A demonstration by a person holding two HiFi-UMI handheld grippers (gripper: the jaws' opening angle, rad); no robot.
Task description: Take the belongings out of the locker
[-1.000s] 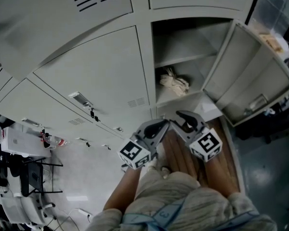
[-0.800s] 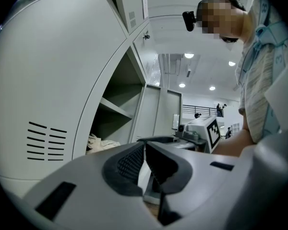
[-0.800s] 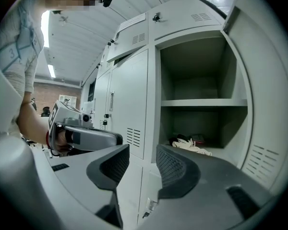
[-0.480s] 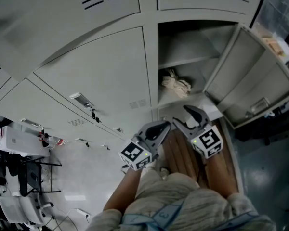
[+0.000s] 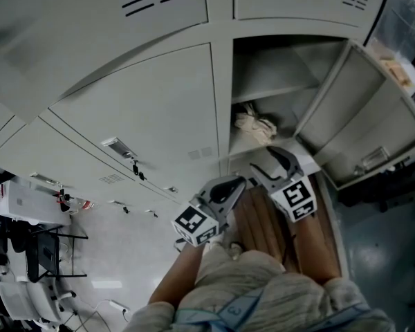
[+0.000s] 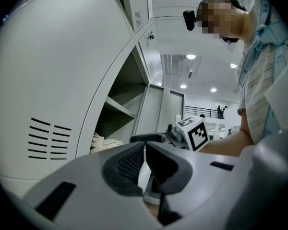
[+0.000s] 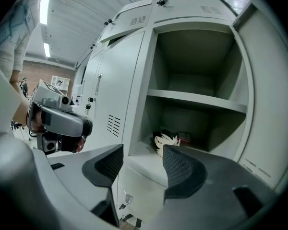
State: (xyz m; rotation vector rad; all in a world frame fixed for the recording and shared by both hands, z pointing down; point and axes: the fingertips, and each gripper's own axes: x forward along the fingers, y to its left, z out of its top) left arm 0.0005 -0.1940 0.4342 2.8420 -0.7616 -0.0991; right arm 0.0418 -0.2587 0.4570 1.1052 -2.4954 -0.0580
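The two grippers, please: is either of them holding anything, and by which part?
Nothing is held. The left gripper is shut on nothing; the right gripper is open and empty, short of the cloth bundle in the locker.

A row of closed grey metal lockers (image 5: 138,109) stands on a pale glossy floor (image 5: 117,251), a black frame stand (image 5: 45,254) well apart from the lockers, round ceiling lights (image 6: 190,57) glowing beyond them.
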